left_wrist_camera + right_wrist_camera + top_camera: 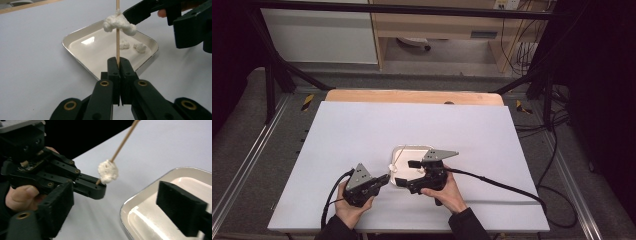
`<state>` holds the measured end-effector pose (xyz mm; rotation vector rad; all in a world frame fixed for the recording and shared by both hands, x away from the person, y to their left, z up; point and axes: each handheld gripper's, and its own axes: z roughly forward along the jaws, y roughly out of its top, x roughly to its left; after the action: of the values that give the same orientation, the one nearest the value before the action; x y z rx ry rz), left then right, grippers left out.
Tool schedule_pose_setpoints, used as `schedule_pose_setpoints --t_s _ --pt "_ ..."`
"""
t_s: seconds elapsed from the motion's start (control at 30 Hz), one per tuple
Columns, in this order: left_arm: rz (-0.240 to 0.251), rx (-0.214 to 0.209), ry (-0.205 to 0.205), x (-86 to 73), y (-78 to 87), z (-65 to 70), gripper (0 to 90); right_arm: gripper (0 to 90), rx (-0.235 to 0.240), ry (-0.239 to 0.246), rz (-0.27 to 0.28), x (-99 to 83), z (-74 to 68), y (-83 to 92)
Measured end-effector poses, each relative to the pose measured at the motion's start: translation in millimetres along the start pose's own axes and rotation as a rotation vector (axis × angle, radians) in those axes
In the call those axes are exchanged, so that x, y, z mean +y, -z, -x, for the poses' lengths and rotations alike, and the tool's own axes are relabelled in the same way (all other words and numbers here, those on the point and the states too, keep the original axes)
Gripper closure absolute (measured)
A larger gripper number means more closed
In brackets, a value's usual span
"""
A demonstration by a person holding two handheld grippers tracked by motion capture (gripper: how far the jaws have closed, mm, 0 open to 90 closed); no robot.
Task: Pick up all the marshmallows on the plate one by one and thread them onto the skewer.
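A: Nearest, low centre of the left gripper view: left gripper [117,65], jaws clamped on the foot of a wooden skewer [117,45]. Long axis straight up the frame, tip past the top edge.

B: Threaded on it, upper centre: a white marshmallow [119,24]. Just behind, right gripper [406,173], jaws wide apart, clasping nothing.

A: Beyond, mid-frame: a white tray [75,37] on the table [37,50], two small white lumps [132,46] inside at right.

B: Farther back in the high view, top: a wooden shelf [432,25].
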<state>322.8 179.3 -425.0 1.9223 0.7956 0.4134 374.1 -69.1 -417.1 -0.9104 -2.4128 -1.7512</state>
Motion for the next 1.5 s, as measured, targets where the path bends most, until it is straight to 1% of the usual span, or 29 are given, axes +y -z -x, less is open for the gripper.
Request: schedule_pose_setpoints --t_s 0.1,0.2,0.3,0.37,0.4,0.47,0.53,0.6,0.67,0.7,0.73,0.8,0.83,0.87,0.9,1.13,1.27,1.43,1.5 --pt "0.003 -0.001 0.003 -0.3 1.6 -1.2 88.7 7.2 -0.041 0.019 -0.032 3.3 2.2 4.3" --pt "0.002 -0.005 0.004 -1.0 2.2 -1.7 88.7 6.9 -0.077 0.039 -0.052 7.6 6.7 9.0" --pt "-0.001 -0.006 -0.001 -1.6 2.6 -2.0 88.7 7.8 -0.13 0.078 -0.107 11.7 13.1 12.3" --pt "-0.001 -0.006 -0.003 -1.9 3.2 -2.6 88.7 9.4 -0.159 0.092 -0.14 12.8 17.7 12.7" --pt "-0.009 0.006 -0.001 -2.1 4.1 -2.9 88.7 11.5 -0.169 0.099 -0.155 12.8 19.6 12.3" --pt "-0.008 0.008 -0.002 -2.6 4.6 -3.3 88.6 15.0 -0.188 0.121 -0.184 12.1 23.2 10.8" --pt "-0.008 0.007 -0.001 -2.9 4.8 -3.3 88.6 20.4 -0.212 0.139 -0.21 9.8 27.2 7.9" --pt "-0.009 0.006 0.0 -3.0 4.8 -3.3 88.6 23.8 -0.235 0.145 -0.242 6.9 31.7 4.4" --pt "-0.008 0.006 -0.001 -3.1 4.8 -3.0 88.6 28.8 -0.256 0.141 -0.266 3.8 36.5 1.7" --pt "-0.007 0.006 -0.001 -3.2 4.7 -2.9 88.6 32.3 -0.261 0.138 -0.268 2.0 39.3 0.9" --pt "-0.008 0.006 -0.002 -3.2 4.6 -2.7 88.7 34.6 -0.265 0.123 -0.268 0.3 41.6 0.4" --pt "-0.009 0.004 -0.002 -3.3 4.4 -2.8 88.6 39.6 -0.29 0.115 -0.269 -2.8 46.5 0.5" --pt "-0.01 0.004 -0.003 -3.4 4.4 -2.9 88.6 40.9 -0.296 0.113 -0.271 -4.3 48.8 0.7" --pt "-0.004 -0.007 -0.005 -3.3 3.7 -2.9 88.6 42.6 -0.3 0.105 -0.278 -5.3 50.5 0.8" --pt "-0.003 -0.008 -0.004 -3.4 3.4 -2.9 88.7 45.0 -0.298 0.103 -0.28 -6.4 51.9 0.5" --pt "-0.002 -0.016 -0.007 -3.3 2.8 -1.8 88.6 54.7 -0.294 0.117 -0.289 -12.2 54.4 -4.1" --pt "-0.005 -0.015 -0.004 -3.5 2.8 -2.1 88.6 58.0 -0.298 0.135 -0.302 -14.0 54.7 -5.1" --pt "-0.009 -0.019 -0.001 -3.6 1.9 -1.7 88.6 66.5 -0.302 0.157 -0.291 -16.1 54.3 -5.0" --pt "-0.01 -0.021 -0.001 -3.7 1.6 -1.5 88.6 68.8 -0.301 0.153 -0.282 -17.1 54.8 -4.4"
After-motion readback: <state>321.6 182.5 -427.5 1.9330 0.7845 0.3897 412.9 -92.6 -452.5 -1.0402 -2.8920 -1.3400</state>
